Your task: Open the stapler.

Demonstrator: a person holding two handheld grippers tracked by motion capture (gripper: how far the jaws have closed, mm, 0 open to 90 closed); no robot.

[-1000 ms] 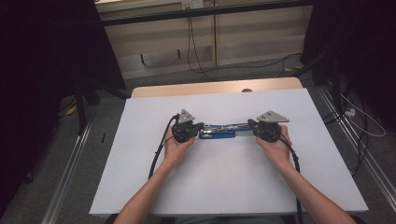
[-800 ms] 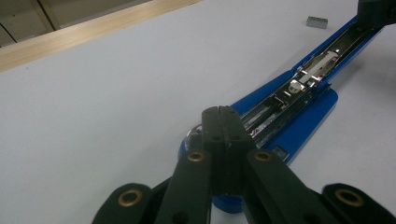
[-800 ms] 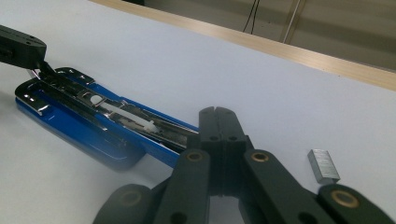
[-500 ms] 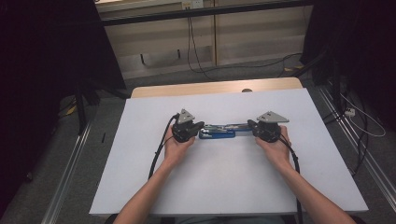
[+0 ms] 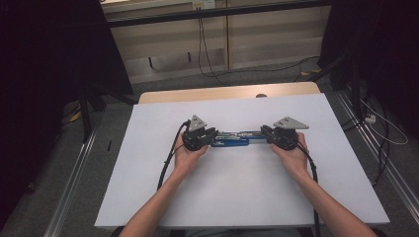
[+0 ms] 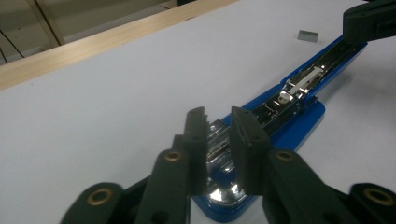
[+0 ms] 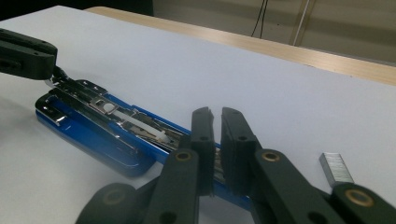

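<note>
- Forearms, two, bare, entering from the near edge of the surface [image 5: 237, 197] in the high view; each hand holds one claw, with a black cable trailing back along each arm.
- Left claw [image 5: 203, 137]: set at the left end of the stapler [image 5: 230, 142]. In the left gripper view its jaws stand narrow, with a small gap between them, around the shiny metal at the stapler's near end [image 6: 219, 154]; whether they press the metal cannot be told.
- Right claw [image 5: 271, 134]: set at the right end of the stapler. In the right gripper view its jaws are nearly together, a thin slit between them, closed on the stapler's thin open rail [image 7: 205, 140].
- Stapler, blue, opened out flat: lies lengthwise left to right on the white surface, about mid-depth, between the two claws. Its metal channel and spring slide face up.
- Strip of staples [image 7: 336, 169], small, grey: lies loose on the surface just beside the right claw, apart from the stapler; seen also in the left gripper view [image 6: 307, 36] beyond the stapler's far end.
- Wooden edge [image 5: 227, 93], pale: runs along the far side of the white surface.
- Floor beyond: grey, with cables [image 5: 207, 54] hanging before a light panel wall.
</note>
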